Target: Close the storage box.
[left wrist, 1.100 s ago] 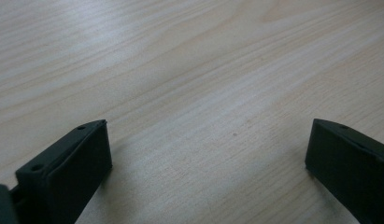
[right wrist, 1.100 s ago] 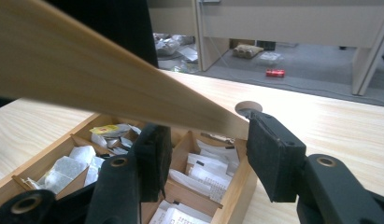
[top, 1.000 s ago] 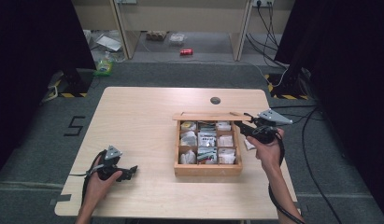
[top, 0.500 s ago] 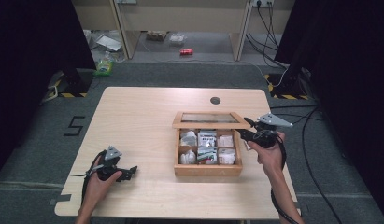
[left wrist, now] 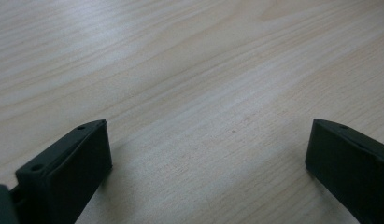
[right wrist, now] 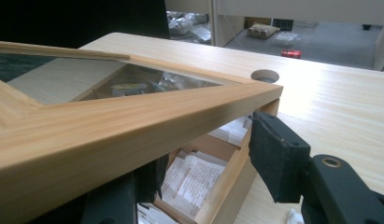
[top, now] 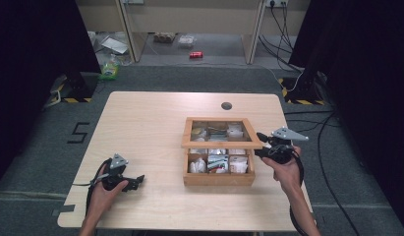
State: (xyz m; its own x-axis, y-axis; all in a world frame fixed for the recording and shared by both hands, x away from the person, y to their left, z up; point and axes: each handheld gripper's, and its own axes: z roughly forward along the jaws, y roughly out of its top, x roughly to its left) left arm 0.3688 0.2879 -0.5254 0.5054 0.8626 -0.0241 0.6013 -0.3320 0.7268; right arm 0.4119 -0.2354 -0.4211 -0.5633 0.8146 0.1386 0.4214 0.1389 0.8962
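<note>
On the left, the left gripper (top: pixel 133 182) rested on the bare table (top: pixel 150 128) with its jaws wide and nothing between them. In the middle-right stood the wooden box (top: pixel 218 178), its compartments full of small packets (top: pixel 217 163). Its glass lid (top: pixel 221 134) hung about half closed, tilted over the back rows. At the right, the right gripper (top: pixel 259 144) was under the lid's front corner, jaws partly apart, seemingly supporting it rather than pinching. I judged the closing half done; lowering it fully remained.

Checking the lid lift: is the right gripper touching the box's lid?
Touching. The right gripper view shows the lid resting on the right gripper, its frame lying across the jaws.
</note>
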